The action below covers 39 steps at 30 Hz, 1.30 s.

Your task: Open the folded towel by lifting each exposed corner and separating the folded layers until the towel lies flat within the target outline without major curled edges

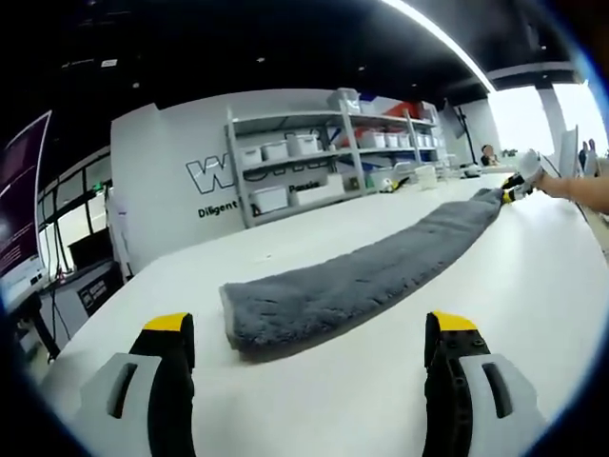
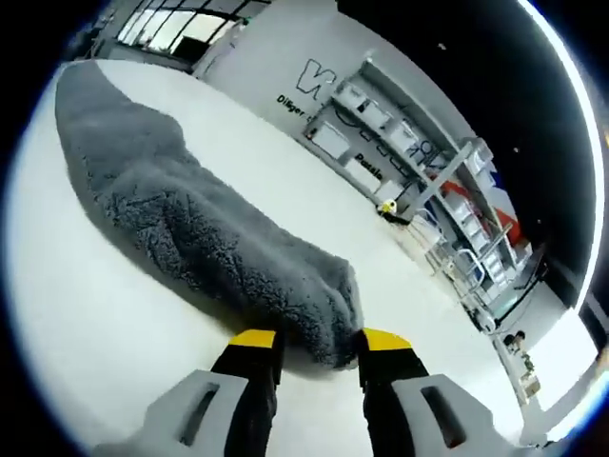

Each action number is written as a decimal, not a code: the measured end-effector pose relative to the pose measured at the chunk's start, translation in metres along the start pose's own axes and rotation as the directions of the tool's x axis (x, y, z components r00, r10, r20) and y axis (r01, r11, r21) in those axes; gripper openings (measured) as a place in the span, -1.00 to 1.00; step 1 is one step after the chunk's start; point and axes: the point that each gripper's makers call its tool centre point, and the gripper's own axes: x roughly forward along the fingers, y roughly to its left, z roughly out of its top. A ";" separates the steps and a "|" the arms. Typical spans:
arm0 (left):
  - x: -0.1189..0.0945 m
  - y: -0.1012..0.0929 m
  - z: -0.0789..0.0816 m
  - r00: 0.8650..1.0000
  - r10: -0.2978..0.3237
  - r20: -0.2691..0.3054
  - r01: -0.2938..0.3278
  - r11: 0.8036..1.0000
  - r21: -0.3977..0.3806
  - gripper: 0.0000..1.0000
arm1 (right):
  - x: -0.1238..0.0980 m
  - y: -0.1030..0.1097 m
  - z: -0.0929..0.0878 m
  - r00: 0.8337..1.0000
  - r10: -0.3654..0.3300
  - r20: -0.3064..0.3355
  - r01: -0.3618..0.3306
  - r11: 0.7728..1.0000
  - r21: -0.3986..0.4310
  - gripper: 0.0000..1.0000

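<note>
Left gripper [image 1: 309,343]: jaws black with yellow tips, spread wide and holding nothing, poised just above the tabletop and short of the towel's near end.

Table [image 1: 381,381]: white, smooth, long; it runs from the jaws away toward the shelving.

Towel [image 1: 362,276]: grey, deep pile, folded into a long narrow band lying on the table. In the left gripper view the near end sits between and just beyond the spread jaws, its edge showing stacked layers; the band stretches away to the right.

Right gripper [image 2: 319,345]: in the right gripper view the yellow-tipped jaws are closed in on the rounded end of the towel [image 2: 200,238], the pile bulging between the tips. In the left gripper view the same tool [image 1: 514,186] appears at the far end of the band, with a person's forearm [image 1: 580,190] behind it.

Monitor [image 1: 21,228]: dark screen at the left of the table, standing on lower furniture.

Wall [image 1: 162,190]: white, bearing large lettering, partly hidden by the shelves.

Shelving [image 1: 304,162]: pale metal racks against the wall, loaded with white bins; the right gripper view shows the racks [image 2: 419,152] continuing along the wall.

Ceiling: dark, with one bright light strip [image 1: 438,38].

Windows [image 1: 547,119]: bright, at the far right.
</note>
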 end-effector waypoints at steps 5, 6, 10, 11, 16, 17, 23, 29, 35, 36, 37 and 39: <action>0.001 0.002 -0.004 1.000 0.002 -0.016 -0.002 1.000 -0.011 0.99 | -0.017 -0.017 0.013 0.998 -0.055 0.020 0.054 0.998 0.030 -0.04; 0.000 0.002 -0.003 1.000 0.002 -0.012 -0.002 1.000 -0.013 0.99 | -0.022 -0.018 0.017 0.999 -0.051 0.015 0.050 0.997 0.052 0.05; -0.001 0.002 -0.003 1.000 0.005 -0.014 -0.005 1.000 -0.010 0.99 | -0.035 -0.016 0.019 1.000 -0.018 -0.017 0.020 0.988 0.151 0.91; -0.001 0.002 -0.003 1.000 0.005 -0.013 -0.005 1.000 -0.009 0.99 | -0.038 -0.016 0.022 1.000 -0.016 -0.007 0.017 0.986 0.166 0.98; -0.011 -0.009 -0.004 1.000 0.005 -0.011 -0.005 1.000 -0.009 0.99 | -0.049 -0.011 0.028 0.999 0.024 0.030 -0.029 0.981 0.194 0.97; -0.013 -0.011 -0.004 1.000 0.004 -0.010 -0.004 1.000 -0.010 0.99 | -0.049 -0.008 0.029 0.999 0.038 0.032 -0.044 0.979 0.201 0.99; -0.018 -0.016 -0.005 1.000 0.006 -0.013 -0.006 1.000 -0.013 0.99 | -0.061 0.019 0.035 0.986 0.146 0.077 -0.161 0.959 0.235 0.99; -0.022 -0.021 -0.006 1.000 0.004 -0.014 -0.004 1.000 -0.022 0.99 | -0.085 0.051 0.048 0.970 0.196 0.143 -0.229 0.933 0.278 0.99; -0.027 -0.020 -0.005 1.000 0.007 -0.003 -0.007 0.999 -0.044 0.99 | -0.102 0.079 0.067 0.952 0.240 0.188 -0.287 0.912 0.293 0.99; -0.025 -0.017 -0.005 1.000 0.006 0.003 -0.006 0.998 -0.058 0.99 | -0.108 0.093 0.073 0.948 0.263 0.176 -0.304 0.914 0.270 0.99; -0.025 -0.016 -0.005 1.000 0.006 0.002 -0.006 0.998 -0.063 0.99 | -0.108 0.096 0.074 0.949 0.264 0.172 -0.303 0.916 0.265 0.99; -0.025 -0.017 -0.006 1.000 0.002 -0.001 -0.002 0.998 -0.070 0.99 | -0.113 0.105 0.081 0.947 0.268 0.179 -0.308 0.914 0.265 0.99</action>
